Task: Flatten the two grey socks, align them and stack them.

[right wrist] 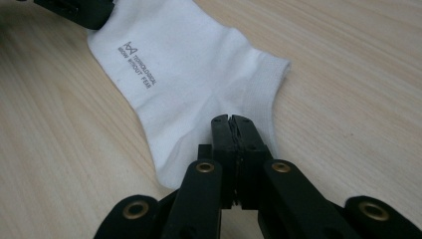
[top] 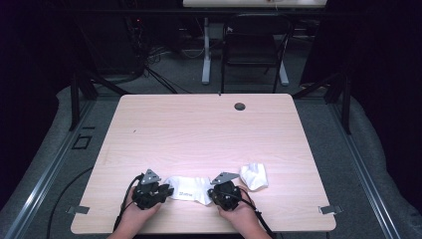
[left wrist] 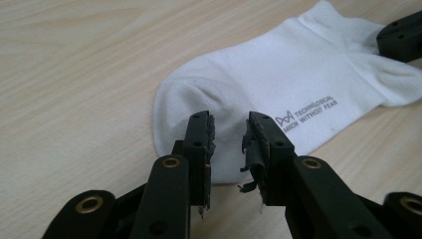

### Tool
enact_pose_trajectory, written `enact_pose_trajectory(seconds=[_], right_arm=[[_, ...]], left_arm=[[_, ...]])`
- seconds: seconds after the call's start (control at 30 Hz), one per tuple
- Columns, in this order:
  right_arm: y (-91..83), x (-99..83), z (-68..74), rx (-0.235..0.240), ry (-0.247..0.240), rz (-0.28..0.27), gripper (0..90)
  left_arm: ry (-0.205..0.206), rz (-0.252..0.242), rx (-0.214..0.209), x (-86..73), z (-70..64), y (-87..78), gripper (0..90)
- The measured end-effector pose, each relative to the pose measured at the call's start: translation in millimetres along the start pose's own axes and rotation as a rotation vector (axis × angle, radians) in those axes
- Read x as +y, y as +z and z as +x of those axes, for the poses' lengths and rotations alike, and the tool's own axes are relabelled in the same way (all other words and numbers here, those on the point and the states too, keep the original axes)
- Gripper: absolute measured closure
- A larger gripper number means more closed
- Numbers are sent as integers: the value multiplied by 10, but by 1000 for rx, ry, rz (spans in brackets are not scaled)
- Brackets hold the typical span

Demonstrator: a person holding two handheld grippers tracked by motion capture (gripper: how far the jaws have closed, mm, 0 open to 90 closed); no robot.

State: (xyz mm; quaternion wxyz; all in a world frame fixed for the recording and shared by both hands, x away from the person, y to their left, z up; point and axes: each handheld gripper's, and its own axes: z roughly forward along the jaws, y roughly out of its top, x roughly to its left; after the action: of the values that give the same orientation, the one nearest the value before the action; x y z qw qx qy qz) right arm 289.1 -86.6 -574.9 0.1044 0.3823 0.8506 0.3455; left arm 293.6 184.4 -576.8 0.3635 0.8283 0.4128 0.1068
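A white ankle sock (top: 189, 189) with grey printed lettering lies flat near the table's front edge, between my two grippers. My left gripper (top: 166, 190) is at the sock's toe end (left wrist: 199, 94). In the left gripper view it (left wrist: 230, 124) is open, with its jaws just over the toe and nothing between them. My right gripper (top: 215, 193) is at the heel and cuff end. In the right gripper view it (right wrist: 232, 120) is shut, and the sock's (right wrist: 184, 64) fabric creases toward its tips. A second white sock (top: 254, 176) lies crumpled just right of the right gripper.
The light wood table (top: 199, 129) has a round cable hole (top: 240, 106) near its far edge. A black chair (top: 254, 50) and a white table leg (top: 206, 55) stand on the floor beyond. Metal brackets (top: 329, 209) stick out at the front corners.
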Motion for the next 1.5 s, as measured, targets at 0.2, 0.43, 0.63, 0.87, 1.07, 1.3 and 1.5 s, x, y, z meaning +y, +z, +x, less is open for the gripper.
enact_pose_trajectory(seconds=[0.2,0.43,0.63,0.87,1.07,1.3,1.5], right_arm=[[-124,-98,-32,-2,2,25,896],[-214,-194,-76,3,18,25,895],[-256,-240,-69,9,17,26,886],[-316,-223,-79,28,40,-11,807],[-530,-190,-240,-72,60,-115,762],[-682,-260,-608,-229,140,-169,723],[-660,-306,-768,-283,184,-162,705]], left_arm=[[-6,5,-43,-36,-143,-8,715],[16,14,-62,-55,-276,-11,715],[13,12,-71,-68,-305,-15,714],[-2,-14,-86,-34,-299,-51,663],[-16,-66,-75,25,-192,-133,632],[-48,-98,-47,46,-71,-182,606],[-50,-96,-37,50,-27,-153,604]])
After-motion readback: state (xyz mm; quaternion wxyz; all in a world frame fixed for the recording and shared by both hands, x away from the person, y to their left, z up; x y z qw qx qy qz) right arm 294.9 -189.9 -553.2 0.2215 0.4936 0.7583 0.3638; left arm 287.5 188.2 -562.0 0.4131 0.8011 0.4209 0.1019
